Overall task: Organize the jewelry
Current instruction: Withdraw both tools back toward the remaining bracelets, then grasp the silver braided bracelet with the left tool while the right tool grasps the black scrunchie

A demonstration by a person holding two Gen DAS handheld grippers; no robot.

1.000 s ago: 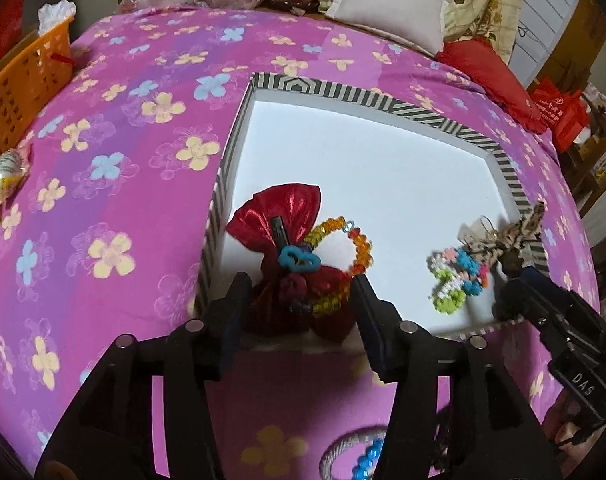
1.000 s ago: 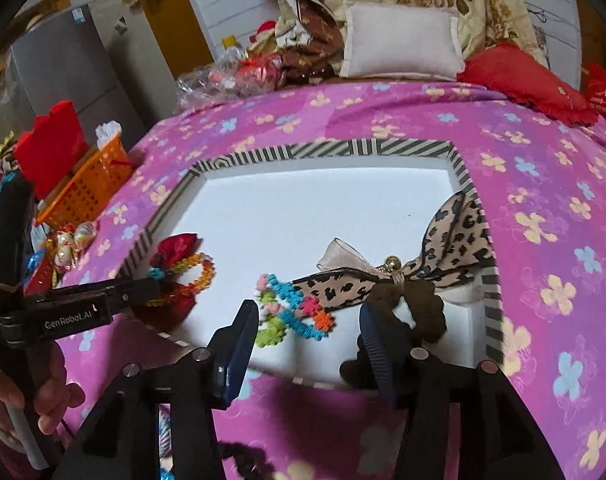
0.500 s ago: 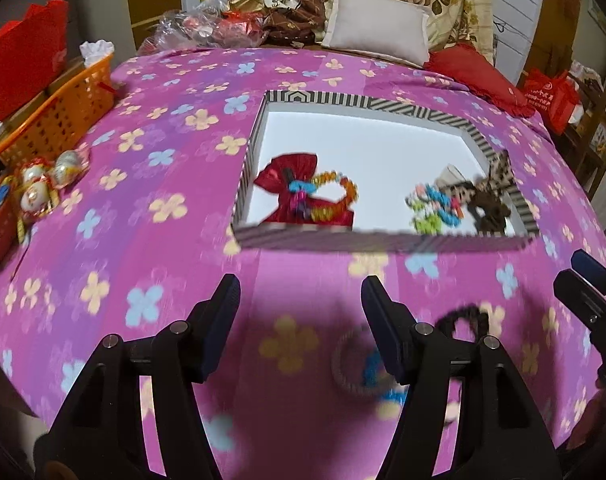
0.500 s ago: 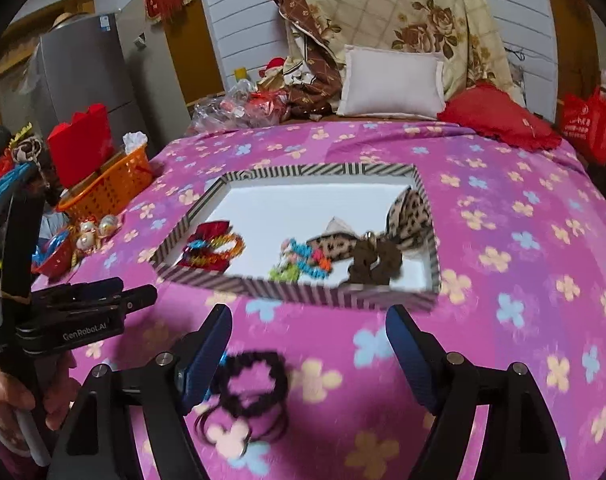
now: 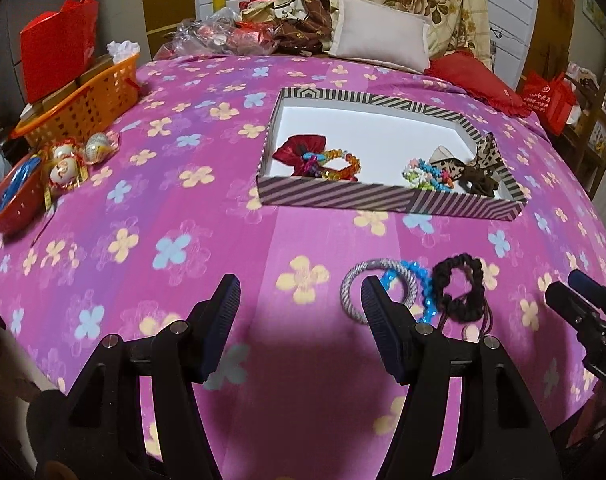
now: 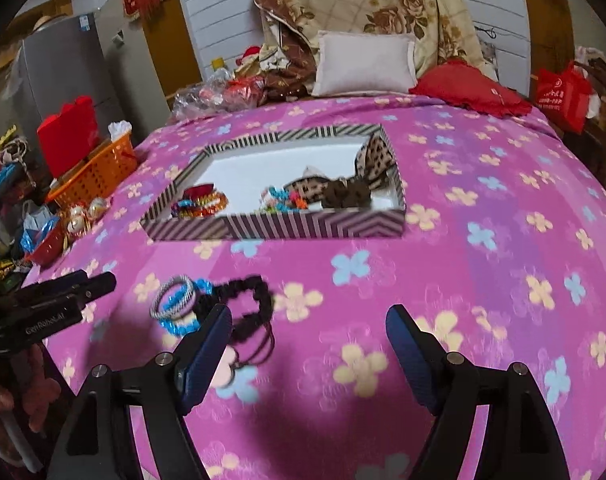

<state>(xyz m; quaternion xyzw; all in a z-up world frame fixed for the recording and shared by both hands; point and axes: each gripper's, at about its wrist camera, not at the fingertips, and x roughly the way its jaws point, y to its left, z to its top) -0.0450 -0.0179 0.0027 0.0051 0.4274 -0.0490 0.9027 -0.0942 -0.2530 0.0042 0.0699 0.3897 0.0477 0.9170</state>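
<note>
both claws gape above a braided black scrunchie.

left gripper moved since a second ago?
Yes. The left gripper pulled back from the striped tray: it was at the tray's near wall by the red pouch, now open over bedspread.
</note>
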